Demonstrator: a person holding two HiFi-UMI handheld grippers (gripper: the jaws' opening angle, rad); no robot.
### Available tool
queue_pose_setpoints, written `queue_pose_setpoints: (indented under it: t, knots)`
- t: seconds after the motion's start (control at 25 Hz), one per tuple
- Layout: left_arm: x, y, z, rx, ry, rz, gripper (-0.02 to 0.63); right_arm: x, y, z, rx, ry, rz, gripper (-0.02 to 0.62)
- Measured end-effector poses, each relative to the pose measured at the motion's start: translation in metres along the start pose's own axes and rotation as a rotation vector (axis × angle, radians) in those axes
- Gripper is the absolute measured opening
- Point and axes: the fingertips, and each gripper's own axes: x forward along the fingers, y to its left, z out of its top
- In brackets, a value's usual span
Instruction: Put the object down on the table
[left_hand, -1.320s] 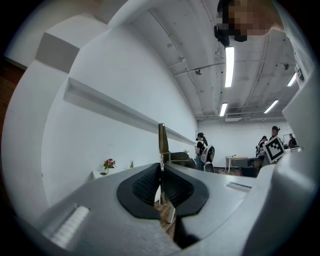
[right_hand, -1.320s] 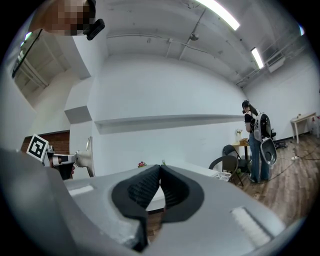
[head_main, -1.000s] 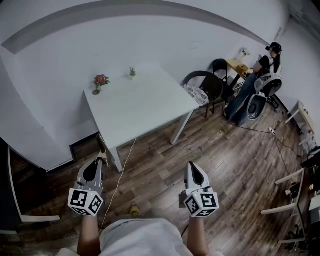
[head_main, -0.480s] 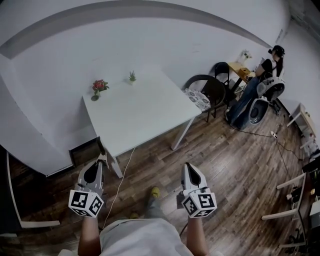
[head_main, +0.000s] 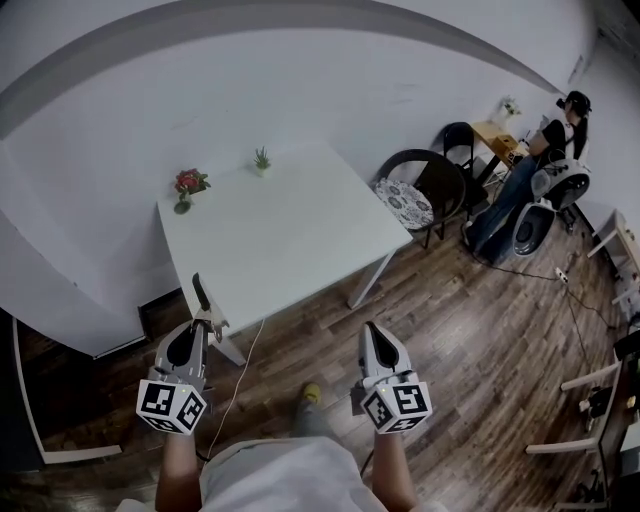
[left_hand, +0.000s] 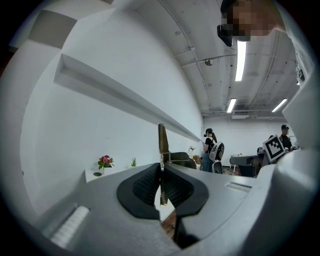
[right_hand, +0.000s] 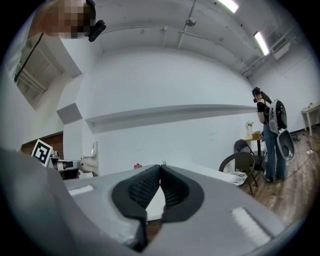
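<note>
My left gripper (head_main: 207, 322) is shut on a thin, flat, blade-like object (head_main: 200, 293) that sticks out past its tips toward the near edge of the white table (head_main: 290, 230). From the left gripper view, the object (left_hand: 162, 142) stands upright, pinched edge-on between the pads of that gripper (left_hand: 161, 169). My right gripper (head_main: 370, 332) hangs over the wooden floor in front of the table, shut with nothing in it. The right gripper view has its jaws (right_hand: 160, 167) meeting at the tips, and the object (right_hand: 94, 157) off to the left.
A small vase of red flowers (head_main: 186, 184) and a tiny green plant (head_main: 262, 158) stand at the table's far edge. A dark chair with a patterned cushion (head_main: 412, 190) is right of the table. A person (head_main: 548, 165) sits far right. A cable (head_main: 238, 365) trails on the floor.
The table has drawn a little nearer and shifted left in the head view. A foot has stepped forward below. Both grippers keep the same pose, the left still holding the object.
</note>
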Motion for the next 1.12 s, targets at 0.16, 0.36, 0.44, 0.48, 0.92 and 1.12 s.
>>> queue_pose_setpoints:
  t: [0.16, 0.36, 0.44, 0.48, 0.92, 1.12]
  knots:
    - [0.046, -0.005, -0.001, 0.005, 0.017, 0.014, 0.009, 0.037, -0.034, 0.006, 0.011, 0.008, 0.018, 0.003]
    - [0.097, -0.012, -0.001, 0.027, 0.045, 0.048, 0.009, 0.08, -0.072, 0.014, 0.023, 0.019, 0.056, 0.003]
    - [0.116, -0.016, 0.001, 0.035, 0.052, 0.062, 0.009, 0.095, -0.086, 0.017, 0.028, 0.021, 0.074, 0.003]
    - [0.125, -0.019, 0.002, 0.043, 0.053, 0.065, 0.009, 0.101, -0.093, 0.019, 0.031, 0.021, 0.081, 0.003]
    - [0.178, -0.028, 0.002, 0.081, 0.078, 0.094, 0.009, 0.151, -0.132, 0.021, 0.053, 0.04, 0.12, 0.003]
    - [0.191, -0.014, 0.0, 0.066, 0.078, 0.103, 0.009, 0.174, -0.129, 0.019, 0.046, 0.051, 0.132, 0.003]
